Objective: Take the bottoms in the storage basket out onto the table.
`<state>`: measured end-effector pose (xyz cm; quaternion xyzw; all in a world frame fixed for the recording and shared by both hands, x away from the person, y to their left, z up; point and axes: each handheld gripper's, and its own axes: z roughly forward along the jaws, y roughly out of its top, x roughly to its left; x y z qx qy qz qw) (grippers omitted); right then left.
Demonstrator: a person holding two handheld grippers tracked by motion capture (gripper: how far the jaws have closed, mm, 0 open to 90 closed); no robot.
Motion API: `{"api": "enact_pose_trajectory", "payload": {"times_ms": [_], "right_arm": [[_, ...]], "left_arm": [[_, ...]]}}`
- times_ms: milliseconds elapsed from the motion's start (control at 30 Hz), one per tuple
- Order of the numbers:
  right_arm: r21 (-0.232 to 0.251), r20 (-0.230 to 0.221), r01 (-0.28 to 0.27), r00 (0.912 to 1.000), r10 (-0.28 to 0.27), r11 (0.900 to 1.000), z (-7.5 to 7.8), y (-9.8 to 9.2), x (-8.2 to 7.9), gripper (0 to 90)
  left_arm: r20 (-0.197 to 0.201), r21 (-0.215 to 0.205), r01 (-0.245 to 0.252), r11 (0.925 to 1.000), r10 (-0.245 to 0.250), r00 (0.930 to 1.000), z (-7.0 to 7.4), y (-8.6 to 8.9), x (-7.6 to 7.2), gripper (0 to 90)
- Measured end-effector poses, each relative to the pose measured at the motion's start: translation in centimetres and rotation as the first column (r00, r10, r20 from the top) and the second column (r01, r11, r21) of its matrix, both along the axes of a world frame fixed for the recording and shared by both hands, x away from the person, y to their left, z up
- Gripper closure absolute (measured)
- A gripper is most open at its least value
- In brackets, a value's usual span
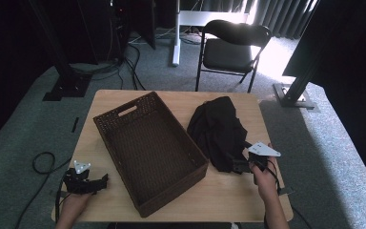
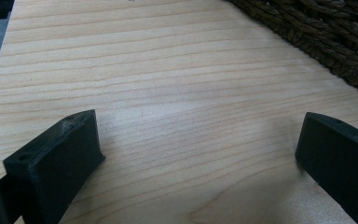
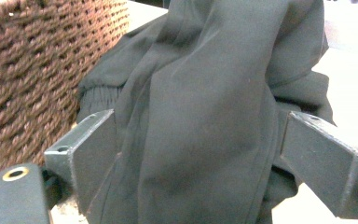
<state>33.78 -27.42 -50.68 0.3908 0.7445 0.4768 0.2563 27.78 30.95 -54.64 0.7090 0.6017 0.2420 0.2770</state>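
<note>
The black garment (image 1: 218, 131) lies bunched right of centre on the surface (image 1: 228, 191), beside the wicker basket (image 1: 147, 148). The right tool (image 3: 196, 163) is spread wide, a fold between its jaws. At lower left, the left tool (image 2: 200, 154) is spread over bare wood.

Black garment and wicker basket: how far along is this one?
Early. Nothing looks done: the basket is empty. In hand: the right gripper has its open jaws around a fold of the black garment, which lies bunched on the table beside the basket. The left gripper is open over bare wood. Closing, lifting and placing remain, presumably.
</note>
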Motion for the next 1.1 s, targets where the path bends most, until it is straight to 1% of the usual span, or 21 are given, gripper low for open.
{"api": "enact_pose_trajectory", "payload": {"times_ms": [133,200,400,500,633,800,900,1000,1033,1067,1100], "right_arm": [[-0.016,-0.008,0.001,1.0,-0.001,1.0,-0.4,-0.2,-0.6,10.9],[-0.017,-0.011,0.002,0.9999,-0.002,1.0,-0.6,-0.4,-1.0,11.0],[-0.034,-0.006,-0.004,1.0,0.004,0.999,-1.2,-0.9,-2.0,11.0],[-0.037,-0.018,-0.029,0.9994,0.028,0.999,-1.6,-1.2,-2.6,11.0],[-0.038,-0.049,-0.046,0.9978,0.044,0.998,-2.4,-1.5,-3.3,11.0],[-0.036,-0.066,-0.016,0.9977,0.013,0.999,-2.9,-1.9,-3.9,11.0],[-0.04,-0.078,-0.019,0.9968,0.015,0.999,-3.2,-2.0,-4.4,11.0],[-0.076,-0.1,-0.036,0.9945,0.029,0.996,-3.7,-2.1,-4.7,11.0],[-0.098,-0.108,-0.045,0.9936,0.034,0.994,-3.9,-2.1,-4.8,11.1],[-0.111,-0.106,-0.05,0.9936,0.038,0.993,-3.9,-2.1,-4.9,11.1],[-0.105,-0.106,-0.045,0.9938,0.034,0.993,-3.8,-2.2,-5.0,11.1]], "left_arm": [[0.0,0.0,0.0,1.0,0.0,1.0,0.0,0.0,0.0,0.2],[0.0,0.001,0.0,1.0,0.0,1.0,0.0,0.0,0.0,0.2],[-0.001,0.001,0.0,1.0,0.0,1.0,0.0,0.0,0.0,0.2],[0.0,-0.001,-0.001,1.0,0.001,1.0,0.0,0.0,0.0,0.2],[-0.001,0.001,0.001,1.0,-0.001,1.0,0.0,0.0,0.0,0.2],[0.001,-0.001,-0.001,1.0,0.001,1.0,0.0,0.0,0.0,0.2],[0.001,-0.001,0.0,1.0,0.0,1.0,0.0,0.0,0.0,0.2],[0.001,-0.001,0.0,1.0,0.0,1.0,0.0,0.0,0.0,0.2],[0.0,0.0,0.0,1.0,0.0,1.0,0.0,0.0,0.0,0.2],[0.0,0.0,0.0,1.0,0.0,1.0,0.0,0.0,0.0,0.2],[0.001,-0.001,-0.001,1.0,0.001,1.0,0.0,0.0,0.0,0.2]]}}
